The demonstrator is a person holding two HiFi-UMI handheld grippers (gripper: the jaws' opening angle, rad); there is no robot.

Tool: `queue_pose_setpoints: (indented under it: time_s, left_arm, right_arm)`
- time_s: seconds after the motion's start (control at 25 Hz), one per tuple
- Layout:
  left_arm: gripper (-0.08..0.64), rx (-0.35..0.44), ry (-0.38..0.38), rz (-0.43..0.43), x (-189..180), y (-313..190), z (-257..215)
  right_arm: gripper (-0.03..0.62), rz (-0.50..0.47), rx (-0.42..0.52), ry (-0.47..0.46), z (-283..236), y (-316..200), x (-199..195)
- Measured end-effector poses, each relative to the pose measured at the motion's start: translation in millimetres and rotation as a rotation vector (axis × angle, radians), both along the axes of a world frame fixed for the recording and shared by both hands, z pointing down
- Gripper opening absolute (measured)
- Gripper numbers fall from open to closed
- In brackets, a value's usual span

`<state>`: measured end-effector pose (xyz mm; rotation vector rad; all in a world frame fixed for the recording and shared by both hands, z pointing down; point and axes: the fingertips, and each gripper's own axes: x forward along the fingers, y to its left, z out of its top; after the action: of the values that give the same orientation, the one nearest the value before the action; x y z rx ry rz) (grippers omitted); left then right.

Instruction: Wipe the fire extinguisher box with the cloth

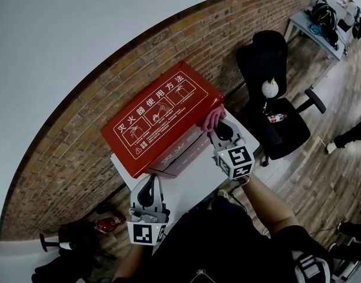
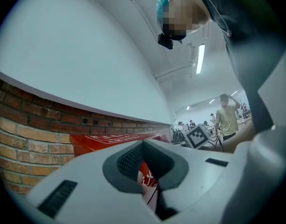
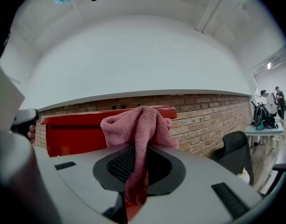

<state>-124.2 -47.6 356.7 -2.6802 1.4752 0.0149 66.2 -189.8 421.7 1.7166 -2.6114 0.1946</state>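
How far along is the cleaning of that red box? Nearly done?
Done: the pink cloth is picked up, clamped in the right gripper. In hand: it is held at the right end of the red fire extinguisher box. Left: the wiping itself; no wiped patch shows, so progress cannot be judged. The left gripper is shut and empty, near the box's front.
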Motion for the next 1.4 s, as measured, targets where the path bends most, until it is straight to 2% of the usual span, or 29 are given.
queue_pose_setpoints:
  time_s: [0.28,0.44,0.6,0.88,1.08,1.24,1.4]
  left_arm:
    - [0.049,-0.01,-0.004,-0.003,-2,0,5]
    - [0.049,0.009,-0.006,0.004,-2,2,5]
    - [0.049,-0.021,-0.008,-0.013,-5,5,10]
    - [0.049,0.005,-0.007,-0.012,-8,11,9]
    - [0.049,-0.063,-0.01,-0.051,-11,14,15]
    - [0.049,-0.031,-0.012,-0.045,-9,16,12]
    - [0.049,-0.05,-0.016,-0.057,-7,16,14]
  right_arm:
    - [0.062,0.022,-0.011,-0.012,11,-2,1]
    - [0.063,0.033,-0.019,-0.016,19,-3,2]
    - [0.063,0.036,-0.035,-0.016,28,-3,3]
    - [0.063,0.042,-0.068,-0.004,52,-4,3]
    - [0.063,0.037,-0.078,-0.004,64,-6,3]
    - [0.063,0.03,-0.074,-0.011,69,-7,4]
    - [0.063,0.025,-0.082,-0.018,76,-7,5]
